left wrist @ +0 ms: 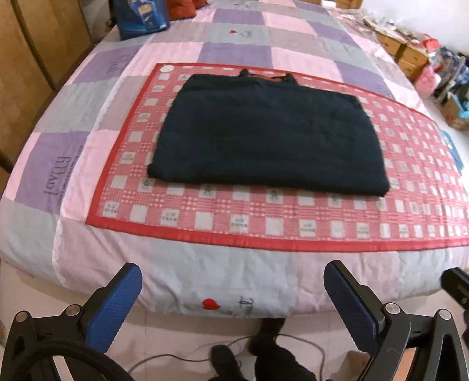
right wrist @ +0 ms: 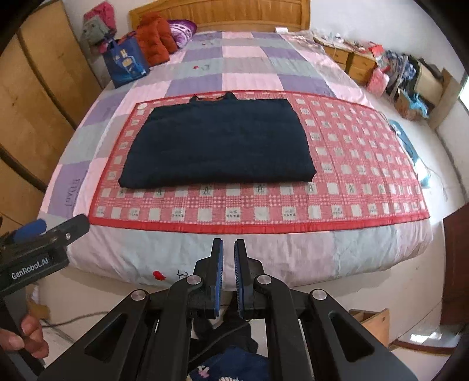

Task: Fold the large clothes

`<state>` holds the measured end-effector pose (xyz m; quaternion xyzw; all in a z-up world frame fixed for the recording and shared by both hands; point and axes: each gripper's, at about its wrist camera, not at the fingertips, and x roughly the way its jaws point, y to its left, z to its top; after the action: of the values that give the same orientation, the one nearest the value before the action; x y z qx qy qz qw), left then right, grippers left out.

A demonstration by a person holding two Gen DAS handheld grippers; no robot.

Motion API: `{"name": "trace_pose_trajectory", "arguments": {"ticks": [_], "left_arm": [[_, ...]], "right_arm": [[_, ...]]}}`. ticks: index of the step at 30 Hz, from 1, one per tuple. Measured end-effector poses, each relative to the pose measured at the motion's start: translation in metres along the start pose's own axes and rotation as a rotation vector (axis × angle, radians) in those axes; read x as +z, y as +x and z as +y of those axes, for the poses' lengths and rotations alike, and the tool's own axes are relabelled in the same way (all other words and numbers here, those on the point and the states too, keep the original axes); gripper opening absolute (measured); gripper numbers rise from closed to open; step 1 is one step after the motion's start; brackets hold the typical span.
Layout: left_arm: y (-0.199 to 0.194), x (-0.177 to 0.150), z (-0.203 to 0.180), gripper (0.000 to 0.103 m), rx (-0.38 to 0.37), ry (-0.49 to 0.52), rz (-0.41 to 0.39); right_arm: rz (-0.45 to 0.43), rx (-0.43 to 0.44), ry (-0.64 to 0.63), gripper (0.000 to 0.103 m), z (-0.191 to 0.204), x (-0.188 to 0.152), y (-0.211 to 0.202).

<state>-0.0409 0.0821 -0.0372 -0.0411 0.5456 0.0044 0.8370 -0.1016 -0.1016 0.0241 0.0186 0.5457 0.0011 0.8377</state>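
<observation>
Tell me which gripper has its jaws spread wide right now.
The left gripper: its blue pads stand far apart over the bed edge. The right gripper has its jaws nearly together, holding nothing.

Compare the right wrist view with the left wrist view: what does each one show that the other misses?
Right wrist only: the wooden headboard, the right hand-held gripper nearly shut and empty, and a hand holding the left tool. Left wrist only: the left hand-held gripper open wide, nothing between its fingers. Both: the dark folded garment on the red checked mat, the patchwork bed and the blue bag.
</observation>
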Motion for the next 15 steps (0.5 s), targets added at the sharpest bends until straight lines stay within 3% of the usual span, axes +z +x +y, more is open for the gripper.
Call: {"name": "trace_pose_trajectory", "arguments": {"ticks": [2, 4, 6, 15], "left_arm": [[-0.004, 0.001, -0.006, 0.102, -0.001, 0.020, -0.011], [-0.009, 0.001, -0.012, 0.102, -0.003, 0.040, -0.020], [-0.012, 0.002, -0.016, 0.102, -0.010, 0.054, -0.023], [-0.015, 0.005, -0.027, 0.102, -0.018, 0.081, -0.024]], "right_arm": [[0.008, 0.004, 0.002, 0.010, -0.001, -0.002, -0.001], [0.014, 0.003, 0.008, 0.026, -0.002, -0.003, -0.003], [0.016, 0.004, 0.021, 0.060, -0.005, -0.005, -0.005], [0.026, 0.011, 0.049, 0.062, -0.007, -0.008, -0.011]]}}
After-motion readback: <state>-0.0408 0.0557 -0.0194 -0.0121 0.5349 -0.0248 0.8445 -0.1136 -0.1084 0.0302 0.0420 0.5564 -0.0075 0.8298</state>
